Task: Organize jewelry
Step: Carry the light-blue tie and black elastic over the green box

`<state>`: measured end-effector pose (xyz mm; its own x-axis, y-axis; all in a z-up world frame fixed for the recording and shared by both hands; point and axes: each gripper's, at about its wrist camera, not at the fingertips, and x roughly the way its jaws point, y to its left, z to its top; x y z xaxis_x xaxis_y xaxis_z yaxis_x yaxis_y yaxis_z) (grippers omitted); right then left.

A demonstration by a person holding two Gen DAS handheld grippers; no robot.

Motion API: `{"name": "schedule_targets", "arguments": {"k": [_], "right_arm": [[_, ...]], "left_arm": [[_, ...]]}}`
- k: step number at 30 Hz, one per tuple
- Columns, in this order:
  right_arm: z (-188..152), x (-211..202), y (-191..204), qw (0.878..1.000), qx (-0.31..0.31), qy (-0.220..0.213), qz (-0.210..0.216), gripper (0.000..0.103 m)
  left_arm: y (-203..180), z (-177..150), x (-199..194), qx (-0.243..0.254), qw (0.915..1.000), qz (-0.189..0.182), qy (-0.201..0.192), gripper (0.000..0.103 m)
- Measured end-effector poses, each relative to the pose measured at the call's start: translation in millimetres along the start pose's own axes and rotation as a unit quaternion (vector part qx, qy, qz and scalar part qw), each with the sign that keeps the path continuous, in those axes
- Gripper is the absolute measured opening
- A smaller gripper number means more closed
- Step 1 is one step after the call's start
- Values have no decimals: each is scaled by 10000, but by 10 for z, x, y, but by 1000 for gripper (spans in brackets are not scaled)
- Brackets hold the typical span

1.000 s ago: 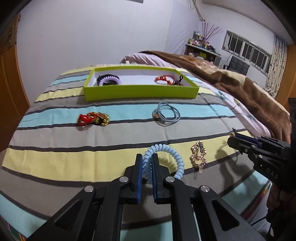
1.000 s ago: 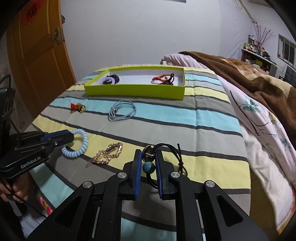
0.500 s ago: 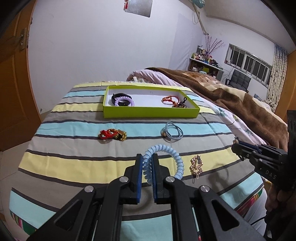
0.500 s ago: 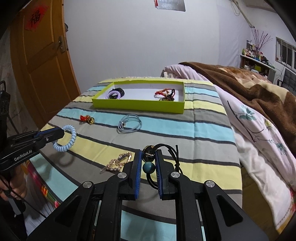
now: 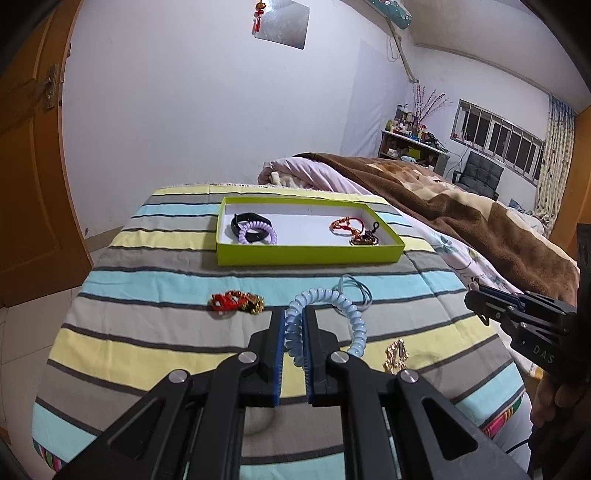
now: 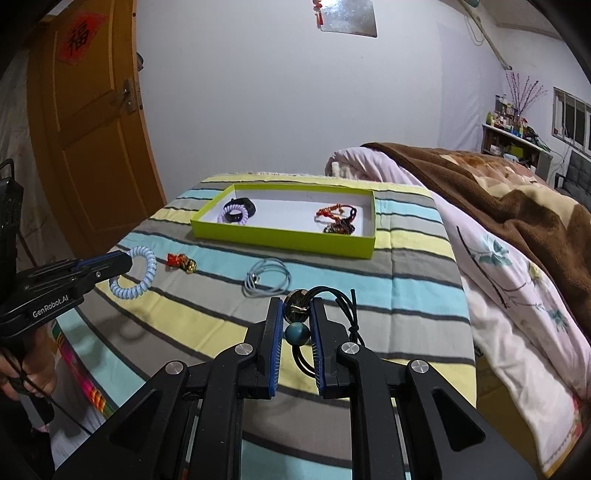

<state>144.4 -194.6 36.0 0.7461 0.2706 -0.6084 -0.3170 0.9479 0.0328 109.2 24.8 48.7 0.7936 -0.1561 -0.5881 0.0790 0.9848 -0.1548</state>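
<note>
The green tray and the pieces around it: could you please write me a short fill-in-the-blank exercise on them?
1. The left gripper is shut on the pale blue ____ hair tie.
2. The green tray rests on a ____ blanket.
3. The right gripper holds a black cord with a teal ____.
4. The purple coil lies in the tray's ____ half.

Answers: coiled; striped; bead; left

Lit evenly and rather dimly from overhead, with soft shadows on the striped bedspread beneath both tools, a pale glare patch on the wall mirror above it, sharp focus mid-frame, strong fisheye bending and black vignetting toward every corner.
</note>
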Motion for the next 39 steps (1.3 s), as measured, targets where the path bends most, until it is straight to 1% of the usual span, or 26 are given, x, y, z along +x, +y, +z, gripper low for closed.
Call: {"name": "schedule_targets", "arguments": {"k": [10, 18, 23, 27, 33, 39], "right_arm": [[271, 206, 1, 9998, -156, -125, 5, 15], [677, 476, -98, 9995, -254, -209, 7, 15], [895, 697, -174, 9992, -308, -234, -50, 15], [1006, 953, -259, 9994, -296, -144, -83, 15], [1103, 1375, -409, 9994, -296, 84, -167, 15], [1190, 1768, -597, 9994, -124, 286, -166, 15]], "left_arm": [[55, 315, 166, 88, 9999, 36, -87, 9], [77, 660, 429, 188, 9997, 120, -131, 9], [116, 897, 682, 224, 9995, 160, -155, 9], [125, 1057, 919, 273, 9993, 217, -164, 9], [139, 1167, 1312, 264, 9994, 205, -35, 9], [130, 1204, 1734, 326, 9988, 275, 228, 9]]}}
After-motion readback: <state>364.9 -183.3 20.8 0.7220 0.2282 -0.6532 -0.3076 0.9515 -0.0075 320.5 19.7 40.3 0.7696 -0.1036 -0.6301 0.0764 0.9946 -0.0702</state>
